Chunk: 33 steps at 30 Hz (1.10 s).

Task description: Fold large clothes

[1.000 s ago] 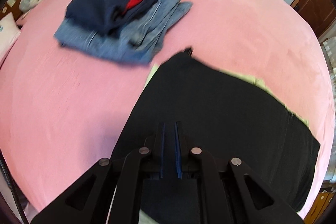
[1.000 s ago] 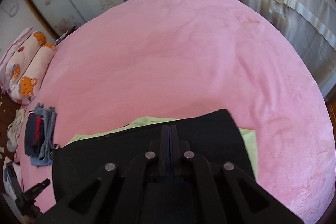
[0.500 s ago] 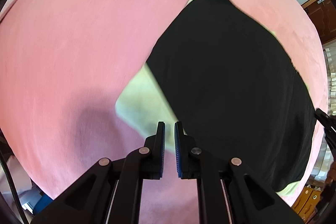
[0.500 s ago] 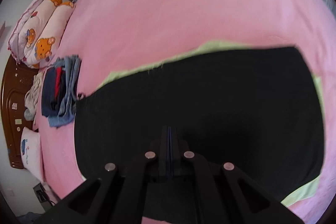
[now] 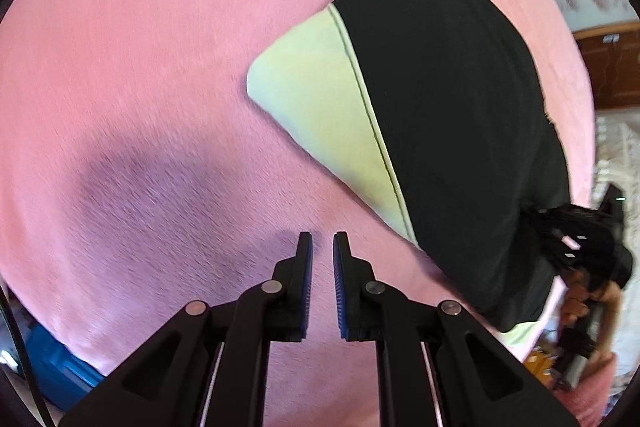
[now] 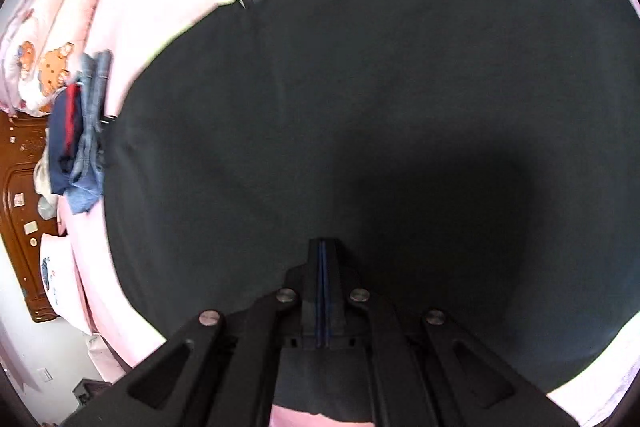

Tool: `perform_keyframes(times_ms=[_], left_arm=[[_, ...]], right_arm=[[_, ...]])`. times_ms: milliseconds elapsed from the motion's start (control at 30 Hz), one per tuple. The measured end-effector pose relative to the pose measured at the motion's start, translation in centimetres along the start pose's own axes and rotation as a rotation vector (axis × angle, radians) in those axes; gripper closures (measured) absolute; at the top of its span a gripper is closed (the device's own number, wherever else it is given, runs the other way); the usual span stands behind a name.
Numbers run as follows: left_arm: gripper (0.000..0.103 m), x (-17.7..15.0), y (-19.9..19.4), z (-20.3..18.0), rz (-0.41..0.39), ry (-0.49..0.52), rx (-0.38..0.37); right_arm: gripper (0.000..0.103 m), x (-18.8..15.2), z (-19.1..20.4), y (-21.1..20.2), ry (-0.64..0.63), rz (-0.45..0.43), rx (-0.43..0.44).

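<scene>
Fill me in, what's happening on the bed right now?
A person is folding a large black garment with a pale green lining on the pink bedspread. The right gripper has its jaws shut on the black fabric. The left gripper hangs over bare bedspread beside the garment, jaws open and empty. A stack of folded denim and navy clothes sits near the garment's far edge.

Bright daylight fills both fisheye views, bending the edges into black vignette. A soft purple shadow falls on the pink bedspread (image 5: pixel 132 75) in the left wrist view. In the right wrist view the black garment (image 6: pixel 360 107) reads underexposed, the pillows (image 6: pixel 44 39) washed out and blurred.
</scene>
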State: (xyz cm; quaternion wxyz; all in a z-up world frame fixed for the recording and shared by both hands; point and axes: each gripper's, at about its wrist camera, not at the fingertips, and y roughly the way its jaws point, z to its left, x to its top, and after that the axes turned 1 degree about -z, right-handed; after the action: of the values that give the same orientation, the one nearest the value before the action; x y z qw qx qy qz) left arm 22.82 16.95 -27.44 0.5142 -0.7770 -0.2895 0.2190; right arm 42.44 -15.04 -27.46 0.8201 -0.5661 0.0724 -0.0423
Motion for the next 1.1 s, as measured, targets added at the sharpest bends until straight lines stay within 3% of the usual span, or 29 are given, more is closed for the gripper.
perform_keyframes(times_ms=[200, 367, 600, 833, 1000, 1100], left_arm=[[0.092, -1.3, 1.4, 3.1, 0.004, -0.143, -0.205], [0.091, -1.6, 2.1, 5.9, -0.046, -0.226, -0.365], [0.085, -0.5, 3.6, 7.8, -0.095, -0.28, -0.462], [0.082, 0.4, 3.8, 7.8, -0.078, -0.246, -0.543], [0.06, 0.3, 3.3, 8.5, -0.074, -0.225, -0.611], [0.044, 0.5, 3.3, 8.9, -0.078, -0.263, -0.716]], right_arm=[[0.103, 0.2, 0.1, 1.1, -0.008, 0.022, -0.01], [0.103, 0.0, 0.9, 1.3, -0.036, 0.015, -0.023], [0.103, -0.1, 0.9, 1.5, -0.038, 0.014, -0.019], [0.103, -0.4, 1.2, 1.5, -0.058, 0.003, -0.043], [0.103, -0.7, 1.3, 1.5, -0.048, -0.009, -0.038], [0.103, -0.8, 1.1, 1.5, -0.041, -0.012, -0.032]])
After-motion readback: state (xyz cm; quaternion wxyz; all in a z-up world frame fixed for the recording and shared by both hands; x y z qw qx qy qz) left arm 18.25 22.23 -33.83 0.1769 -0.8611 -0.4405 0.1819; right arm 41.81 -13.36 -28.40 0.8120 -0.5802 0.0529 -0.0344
